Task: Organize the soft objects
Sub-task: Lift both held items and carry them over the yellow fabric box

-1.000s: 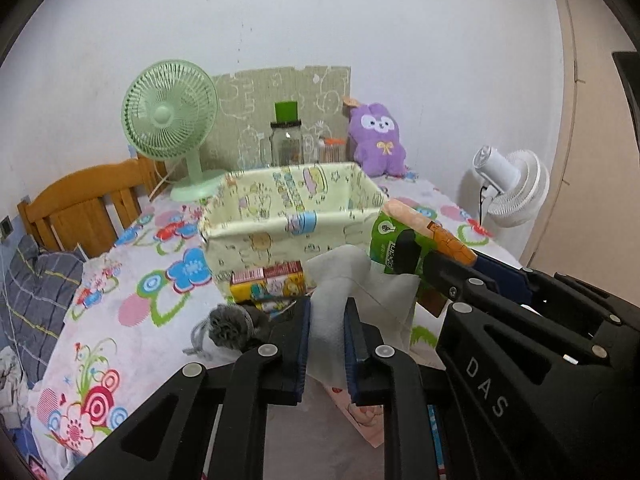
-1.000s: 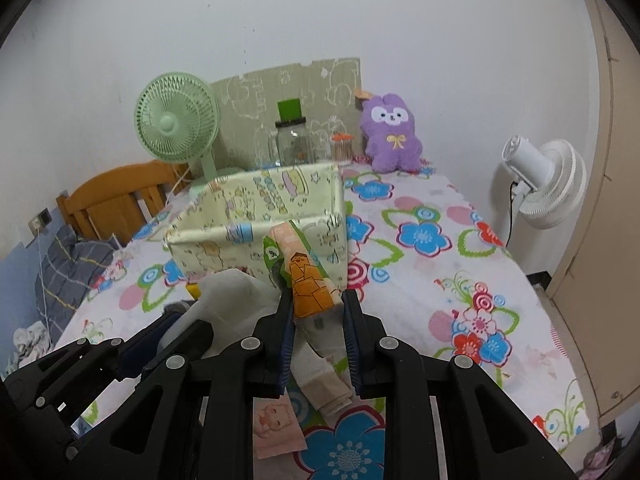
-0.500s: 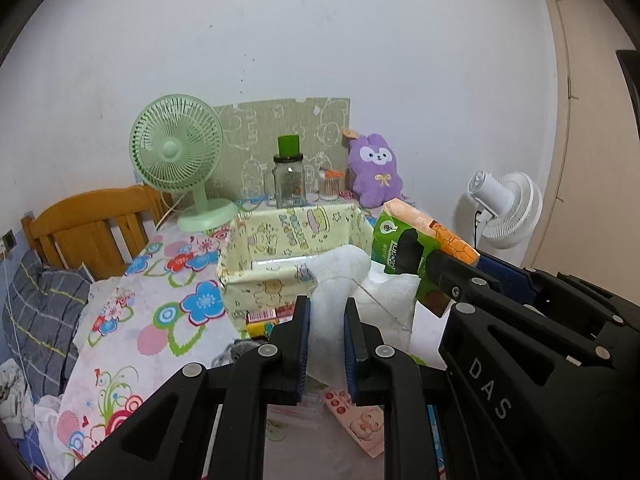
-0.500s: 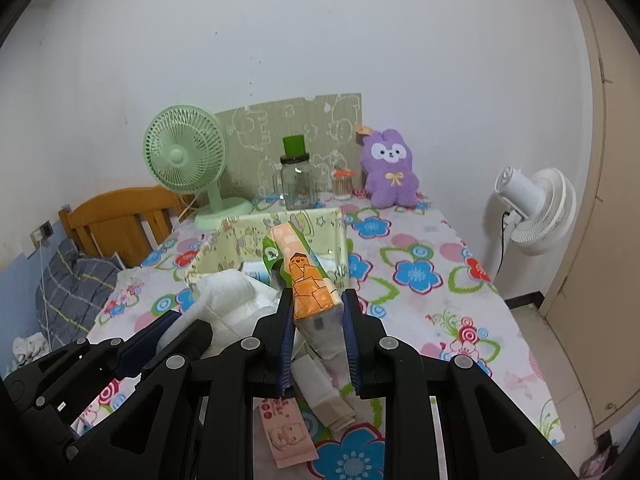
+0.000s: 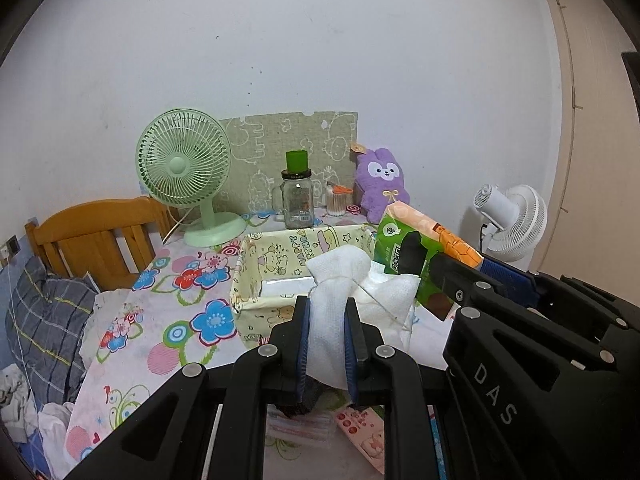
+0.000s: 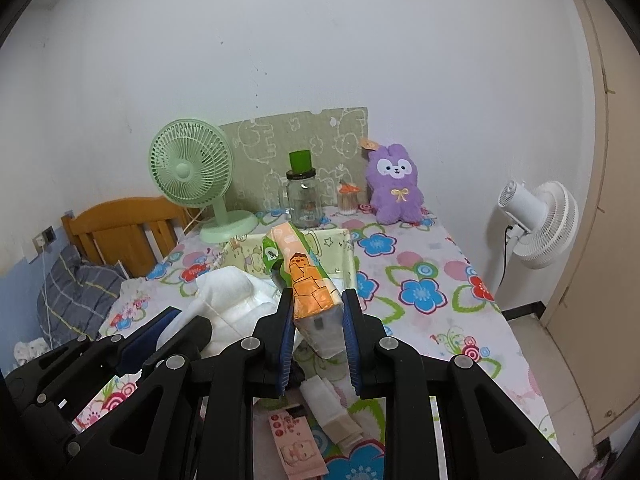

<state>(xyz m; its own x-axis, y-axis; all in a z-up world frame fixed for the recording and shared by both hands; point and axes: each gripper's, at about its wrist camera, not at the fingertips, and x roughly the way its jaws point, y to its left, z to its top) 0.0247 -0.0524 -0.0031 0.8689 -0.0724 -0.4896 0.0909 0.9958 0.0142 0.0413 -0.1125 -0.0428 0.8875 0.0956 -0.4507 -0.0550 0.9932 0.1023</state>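
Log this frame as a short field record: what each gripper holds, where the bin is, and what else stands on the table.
left gripper: shut on white padded cloth
right gripper: shut on green-and-orange tissue pack
bin: pale yellow cartoon-print fabric basket, ahead of both grippers
table back: mint green desk fan, glass jar with green lid, purple plush rabbit

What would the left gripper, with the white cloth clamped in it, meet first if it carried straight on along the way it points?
Probably the yellow fabric basket, just beyond the left gripper and its white cloth; depth is unclear.
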